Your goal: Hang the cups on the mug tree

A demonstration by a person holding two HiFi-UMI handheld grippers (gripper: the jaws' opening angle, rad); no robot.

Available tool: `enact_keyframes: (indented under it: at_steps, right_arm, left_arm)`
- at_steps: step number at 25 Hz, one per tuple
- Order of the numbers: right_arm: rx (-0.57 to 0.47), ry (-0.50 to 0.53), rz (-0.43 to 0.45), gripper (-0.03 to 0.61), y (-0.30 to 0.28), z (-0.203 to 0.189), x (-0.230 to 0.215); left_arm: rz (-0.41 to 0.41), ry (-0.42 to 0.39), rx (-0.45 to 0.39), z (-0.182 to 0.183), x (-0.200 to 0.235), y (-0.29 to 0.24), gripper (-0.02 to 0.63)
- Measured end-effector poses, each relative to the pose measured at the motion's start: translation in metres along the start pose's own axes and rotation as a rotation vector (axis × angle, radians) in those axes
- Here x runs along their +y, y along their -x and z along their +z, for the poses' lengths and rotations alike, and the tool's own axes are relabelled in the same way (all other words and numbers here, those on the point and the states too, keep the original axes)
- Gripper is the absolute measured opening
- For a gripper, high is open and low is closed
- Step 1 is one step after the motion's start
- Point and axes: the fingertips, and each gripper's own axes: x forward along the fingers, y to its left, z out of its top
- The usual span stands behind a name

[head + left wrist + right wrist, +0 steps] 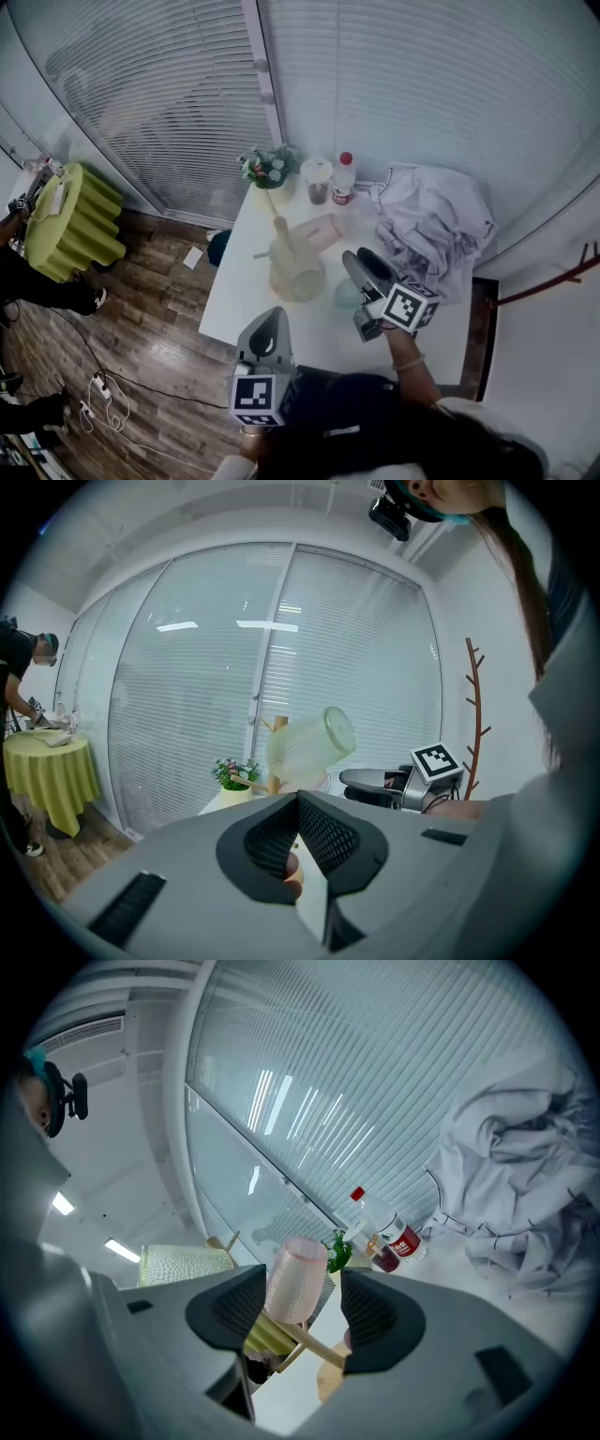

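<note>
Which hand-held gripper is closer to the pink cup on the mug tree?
Right. The right hand-held gripper is just beside the pink cup, aimed at it; the left hand-held gripper sits back at the near edge of the table.

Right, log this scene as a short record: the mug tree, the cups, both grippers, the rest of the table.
Tree: wooden mug tree, upright on the white table
Cups hung: pale green textured cup and pink ribbed cup, both on pegs
Left gripper: jaws together, nothing held
Right gripper: jaws apart, aimed at the pink ribbed cup, not touching it
Also on table: potted flowers, red-capped bottle, lidded drink cup, crumpled white cloth
</note>
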Motion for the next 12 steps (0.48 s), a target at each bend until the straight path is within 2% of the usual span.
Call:
enact_keyframes:
  at_steps: [2, 12]
  right_arm:
    - [-0.003, 0.011, -0.005, 0.245, 0.005, 0.000, 0.003]
    - [0.010, 0.135, -0.065, 0.132, 0.040, 0.002, 0.006]
  left_arm:
    - [-0.005, -0.005, -0.009, -0.001, -0.002, 0.001, 0.002]
    - [-0.016, 0.027, -0.017, -0.008, -0.026, 0.005, 0.002]
